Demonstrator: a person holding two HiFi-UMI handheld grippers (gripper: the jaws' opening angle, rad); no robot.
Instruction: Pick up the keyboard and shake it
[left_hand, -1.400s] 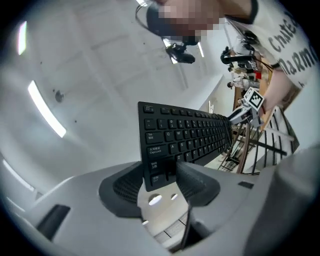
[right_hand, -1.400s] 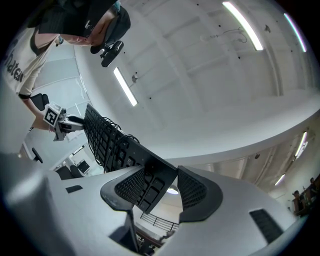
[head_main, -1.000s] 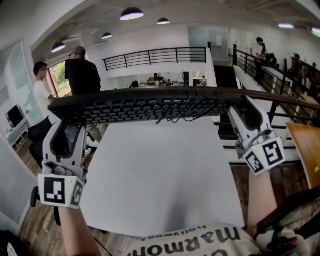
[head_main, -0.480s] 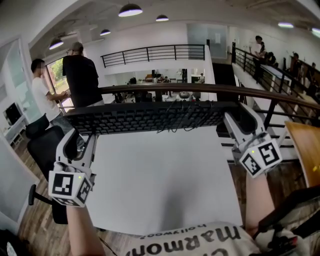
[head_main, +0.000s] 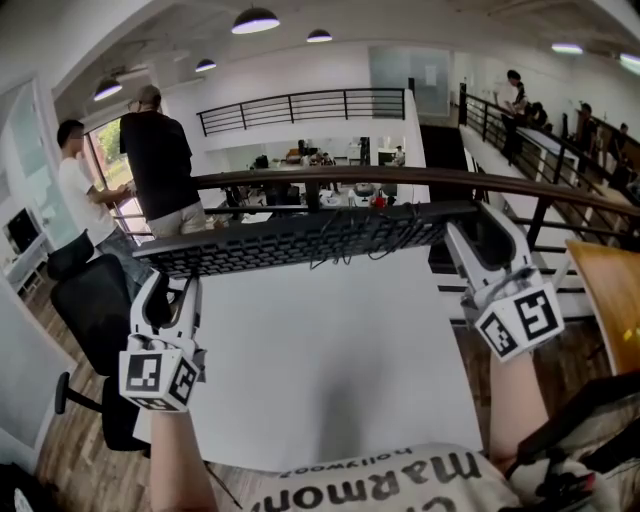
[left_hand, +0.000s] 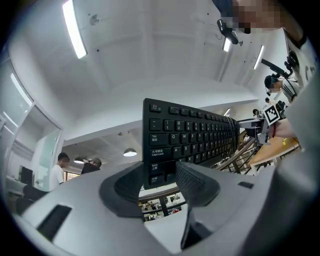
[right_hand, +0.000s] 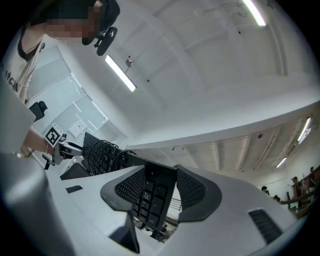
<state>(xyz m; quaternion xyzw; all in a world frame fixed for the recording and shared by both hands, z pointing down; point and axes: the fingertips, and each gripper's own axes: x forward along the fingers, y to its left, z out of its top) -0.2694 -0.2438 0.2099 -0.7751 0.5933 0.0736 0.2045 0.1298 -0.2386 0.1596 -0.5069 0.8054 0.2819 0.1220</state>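
Between the jaws of the left gripper (left_hand: 160, 176) sits the left end of the black keyboard (head_main: 290, 242), squeezed tight. The right gripper (right_hand: 158, 192) pinches the other end the same way. The keyboard is up in the air over the white table (head_main: 330, 380), with its left end lower. A black cord (head_main: 372, 234) lies bunched on it.

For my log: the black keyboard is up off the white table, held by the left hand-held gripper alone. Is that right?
Not quite. The keyboard is up off the table, but not held by one gripper alone: the left hand-held gripper clamps its left end and the right hand-held gripper its right end. The right gripper view shows the keyboard's end pinched between that gripper's jaws.
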